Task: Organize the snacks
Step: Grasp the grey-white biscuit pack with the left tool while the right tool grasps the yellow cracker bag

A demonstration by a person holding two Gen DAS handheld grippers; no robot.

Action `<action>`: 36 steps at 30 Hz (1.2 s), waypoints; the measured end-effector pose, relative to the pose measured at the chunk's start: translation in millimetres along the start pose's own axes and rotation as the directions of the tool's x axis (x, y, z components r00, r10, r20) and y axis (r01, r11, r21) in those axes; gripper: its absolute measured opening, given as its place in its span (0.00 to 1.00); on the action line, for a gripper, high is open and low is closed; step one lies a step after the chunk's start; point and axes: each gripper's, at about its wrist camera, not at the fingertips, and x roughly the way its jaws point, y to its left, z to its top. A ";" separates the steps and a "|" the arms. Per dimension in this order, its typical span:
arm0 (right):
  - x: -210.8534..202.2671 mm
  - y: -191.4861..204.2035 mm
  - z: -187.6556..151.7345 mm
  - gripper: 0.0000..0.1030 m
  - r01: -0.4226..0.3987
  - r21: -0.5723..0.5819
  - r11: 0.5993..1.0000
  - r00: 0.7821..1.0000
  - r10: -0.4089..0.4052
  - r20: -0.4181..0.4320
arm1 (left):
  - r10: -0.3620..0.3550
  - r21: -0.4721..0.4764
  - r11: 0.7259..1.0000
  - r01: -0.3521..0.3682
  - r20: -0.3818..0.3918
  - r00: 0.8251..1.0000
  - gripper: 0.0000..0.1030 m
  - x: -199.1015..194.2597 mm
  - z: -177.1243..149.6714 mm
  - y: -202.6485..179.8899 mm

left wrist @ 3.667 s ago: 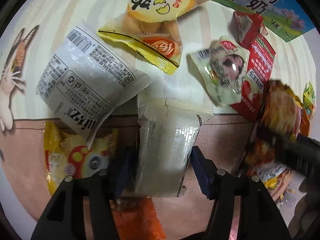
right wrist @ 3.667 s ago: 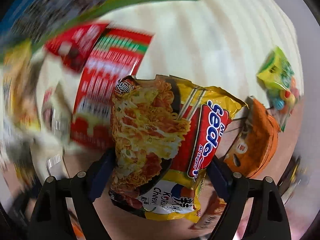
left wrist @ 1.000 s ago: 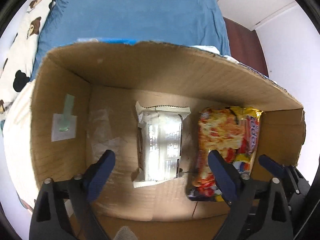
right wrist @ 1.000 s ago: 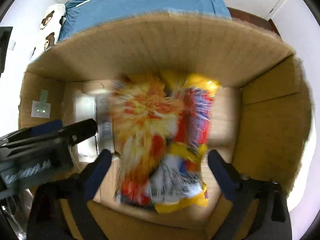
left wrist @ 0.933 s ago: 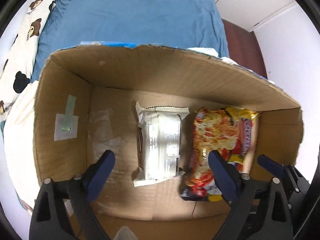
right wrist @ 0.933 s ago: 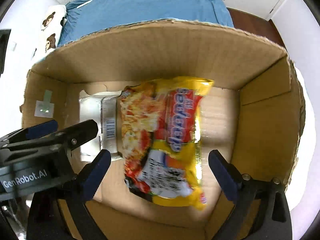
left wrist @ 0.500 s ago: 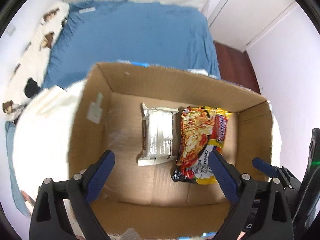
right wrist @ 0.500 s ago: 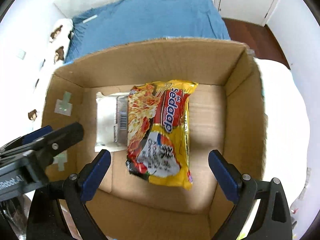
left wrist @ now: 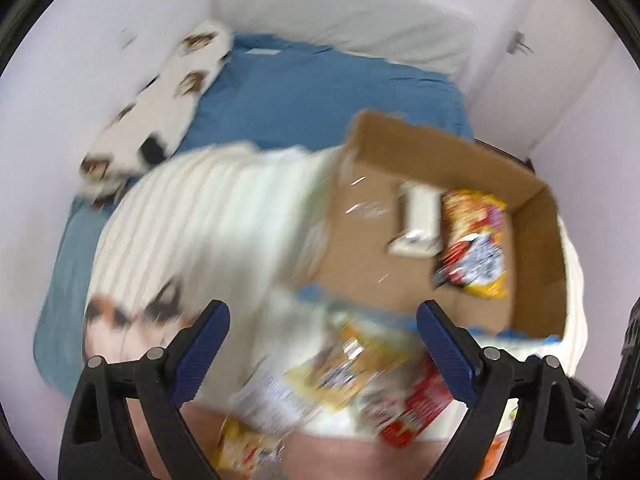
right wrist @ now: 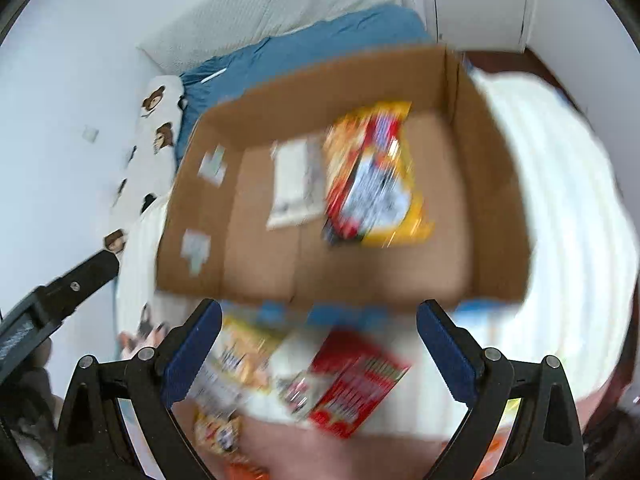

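Note:
Both views are motion-blurred. A cardboard box (left wrist: 536, 272) (right wrist: 496, 216) stands on a round table and holds a silver packet (left wrist: 418, 218) (right wrist: 298, 180) and a yellow-red noodle pack (left wrist: 474, 240) (right wrist: 374, 180) side by side. My left gripper (left wrist: 322, 334) is open and empty, above loose snack packs (left wrist: 340, 364) in front of the box. My right gripper (right wrist: 318, 334) is open and empty, above a red pack (right wrist: 356, 384) and a yellow pack (right wrist: 236, 360).
The table has a white striped cloth (left wrist: 224, 208) (right wrist: 560, 184) with a cat print. A bed with a blue sheet (left wrist: 320, 92) and a bear-print pillow (right wrist: 156, 120) lies behind. The left gripper's arm (right wrist: 60, 292) shows at the left of the right wrist view.
Both grippers have pulled back and up out of the box, leaving the silver packet and noodle pack inside. The left view has swung left; loose snacks on the table have come into view.

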 end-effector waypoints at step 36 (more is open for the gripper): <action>125.9 54.7 -94.7 0.40 0.001 -0.096 0.995 0.967 -0.025 -0.252 | -0.241 -0.505 0.862 -0.037 -0.474 0.847 0.93 168.3 -100.1 86.7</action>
